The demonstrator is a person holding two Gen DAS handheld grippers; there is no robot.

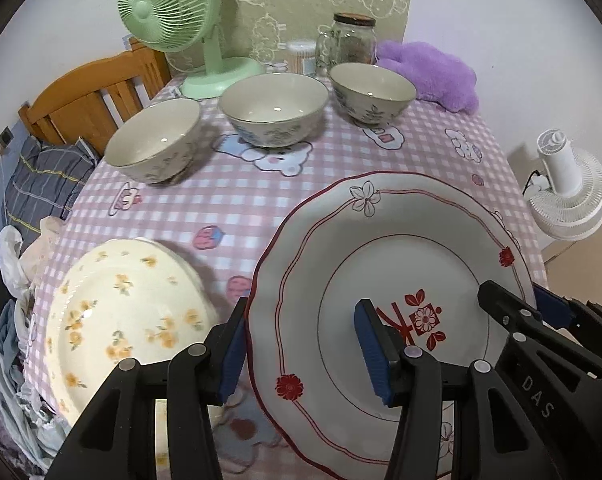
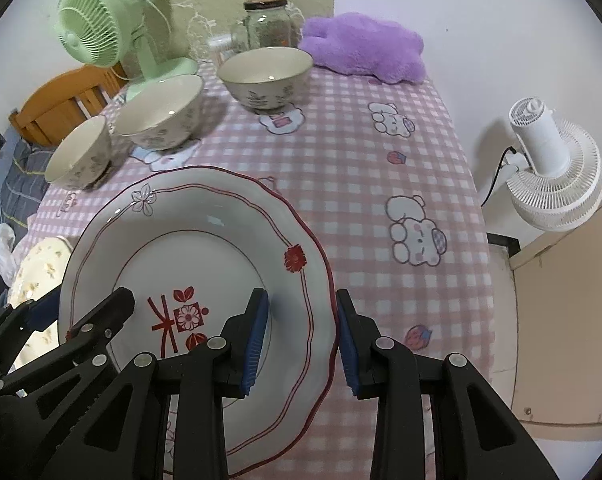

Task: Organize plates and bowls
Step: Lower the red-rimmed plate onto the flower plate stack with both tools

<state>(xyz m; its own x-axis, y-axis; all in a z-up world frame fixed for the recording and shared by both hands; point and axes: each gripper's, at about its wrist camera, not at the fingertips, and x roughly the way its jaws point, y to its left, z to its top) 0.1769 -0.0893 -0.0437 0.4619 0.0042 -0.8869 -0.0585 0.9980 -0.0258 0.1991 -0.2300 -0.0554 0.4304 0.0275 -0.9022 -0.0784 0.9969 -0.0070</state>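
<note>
Pink checked tabletop (image 2: 381,184): red-trimmed plate (image 1: 341,240) sits at the near edge between my two tools, yellow-flower plate (image 1: 121,312) just to its left, three bowls (image 1: 273,108) in a row well behind. Left hand-held gripper (image 1: 301,356) straddles the plate's left rim, right hand-held gripper (image 2: 301,348) straddles the right rim. Both spread, neither pinching yet; I'd judge closing on both rims comes next.

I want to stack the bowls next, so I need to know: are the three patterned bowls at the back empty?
Empty, as far as visible: the left bowl, middle bowl and right bowl show only bare glazed insides.
</note>
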